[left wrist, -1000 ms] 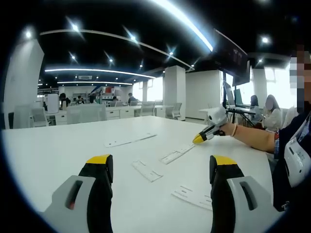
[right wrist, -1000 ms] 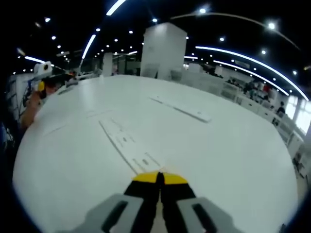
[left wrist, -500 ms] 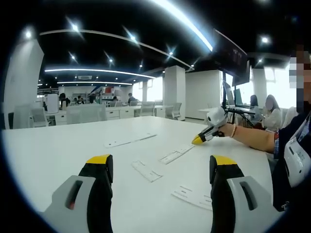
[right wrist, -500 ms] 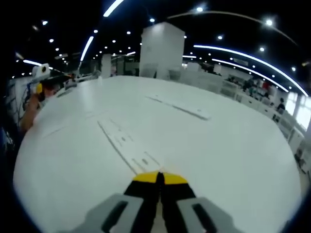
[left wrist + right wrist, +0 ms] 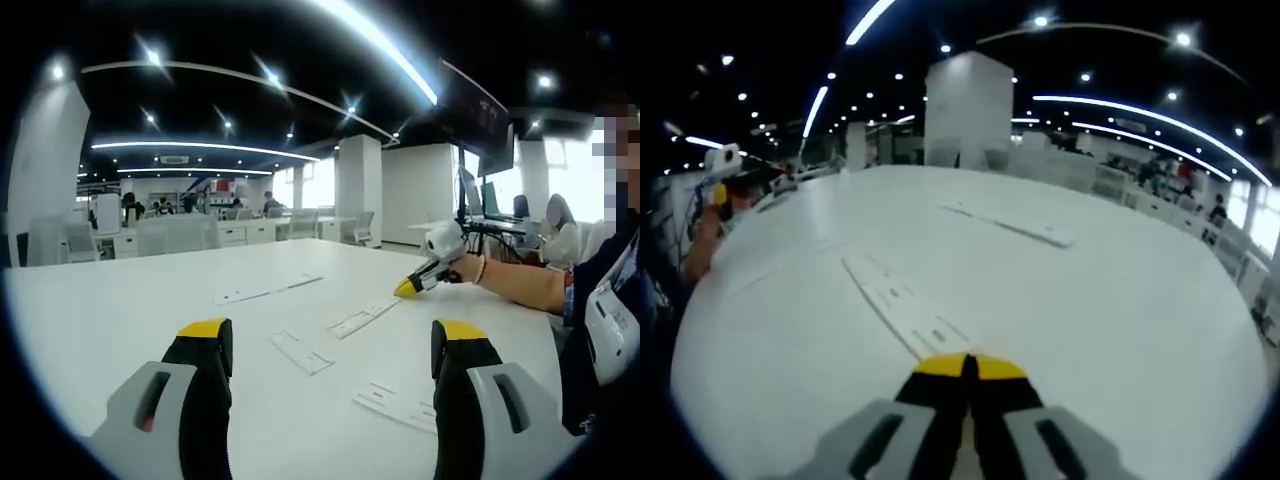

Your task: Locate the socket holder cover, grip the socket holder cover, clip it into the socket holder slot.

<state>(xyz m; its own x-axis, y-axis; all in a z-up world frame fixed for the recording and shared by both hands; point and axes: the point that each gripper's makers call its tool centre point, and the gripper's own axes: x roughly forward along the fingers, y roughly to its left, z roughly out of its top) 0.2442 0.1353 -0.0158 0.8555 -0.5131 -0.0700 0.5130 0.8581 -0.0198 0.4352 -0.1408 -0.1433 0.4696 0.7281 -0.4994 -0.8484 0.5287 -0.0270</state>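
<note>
In the left gripper view the left tool (image 5: 330,345) hangs over a white bench (image 5: 110,310) with its two yellow-tipped jaws wide apart and nothing between them. Four flat white strips lie on the bench ahead of it. A short cover (image 5: 303,352) rests between the jaws' lines of sight, near the middle of the bench, and a second short piece (image 5: 395,405) lies closer in, just beside the right jaw. Farther off, a long strip (image 5: 268,289) lies toward the left, and another strip (image 5: 362,317) lies to the right of it, angled toward the right tool (image 5: 407,287). That tool comes in from the right, held in a hand (image 5: 465,267), its yellow tip low over the far end of the strip; I cannot tell whether it touches. In the right gripper view the right tool (image 5: 967,368) has its jaws pressed together, tips meeting over the near end of the strip (image 5: 902,311), which runs away up and to the left on the bench (image 5: 1120,330). Whether anything is pinched between the jaws cannot be told. The long strip (image 5: 1008,224) lies well apart, farther up and to the right. At the left edge the left tool (image 5: 719,178) shows, small, held by a forearm. Which strip is the holder I cannot tell.
</note>
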